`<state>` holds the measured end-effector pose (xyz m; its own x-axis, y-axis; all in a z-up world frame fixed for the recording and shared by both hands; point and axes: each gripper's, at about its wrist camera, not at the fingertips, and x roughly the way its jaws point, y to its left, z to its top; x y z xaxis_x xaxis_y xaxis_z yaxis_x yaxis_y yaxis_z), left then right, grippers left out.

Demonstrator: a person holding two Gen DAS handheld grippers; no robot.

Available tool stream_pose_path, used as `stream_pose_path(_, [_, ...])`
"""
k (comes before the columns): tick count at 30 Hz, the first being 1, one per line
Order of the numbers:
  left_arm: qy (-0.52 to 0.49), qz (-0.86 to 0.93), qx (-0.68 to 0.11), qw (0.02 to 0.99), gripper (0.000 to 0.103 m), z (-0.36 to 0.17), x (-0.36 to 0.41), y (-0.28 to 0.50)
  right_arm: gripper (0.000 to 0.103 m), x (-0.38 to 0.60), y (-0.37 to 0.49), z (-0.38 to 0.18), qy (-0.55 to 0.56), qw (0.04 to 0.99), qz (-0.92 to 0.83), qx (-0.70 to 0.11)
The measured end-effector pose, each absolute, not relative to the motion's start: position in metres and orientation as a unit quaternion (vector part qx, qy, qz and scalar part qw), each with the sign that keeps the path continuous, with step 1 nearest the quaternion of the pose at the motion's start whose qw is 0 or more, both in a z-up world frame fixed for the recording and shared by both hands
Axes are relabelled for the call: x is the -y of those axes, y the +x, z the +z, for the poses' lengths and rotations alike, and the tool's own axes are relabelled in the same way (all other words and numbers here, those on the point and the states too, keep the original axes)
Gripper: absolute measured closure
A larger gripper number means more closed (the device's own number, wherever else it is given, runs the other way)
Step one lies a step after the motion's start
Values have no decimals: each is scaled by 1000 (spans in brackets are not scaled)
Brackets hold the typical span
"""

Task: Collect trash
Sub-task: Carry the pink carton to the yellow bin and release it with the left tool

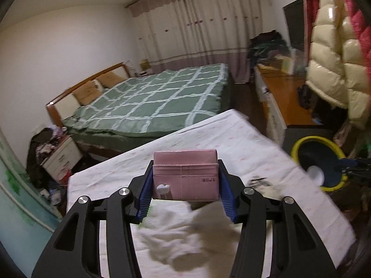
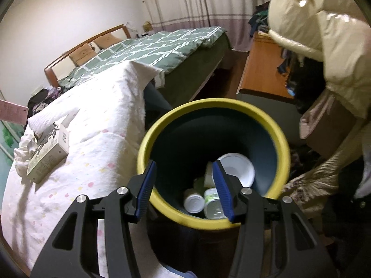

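A white-sheeted bed (image 1: 231, 143) fills the near ground, the yellow-rimmed bin (image 2: 281, 139) at its right edge. Left tongs (image 1: 185, 180) clamp a pink carton (image 1: 185, 173) by its sides, above the sheet; it looks light, stiff, easily crushed. Right tongs (image 2: 184, 185) hang half-open and empty over the bin. A pale box (image 2: 48, 153) lies left on the sheet, its far end buried in tissue.
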<state>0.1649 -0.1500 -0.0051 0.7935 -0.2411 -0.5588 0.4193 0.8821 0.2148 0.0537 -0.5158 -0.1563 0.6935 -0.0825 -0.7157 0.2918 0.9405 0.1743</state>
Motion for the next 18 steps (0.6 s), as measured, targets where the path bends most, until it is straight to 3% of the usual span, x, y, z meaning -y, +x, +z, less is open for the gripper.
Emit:
stream_pose_path(9, [181,-321,-241,898,52,14,261,123,51,540,13,-153,140,910,-140,-363])
stream_pose_path(18, [214,-400,-282,845,53,-45,394,123,51,566,-12,-160,165,905,-157,-358])
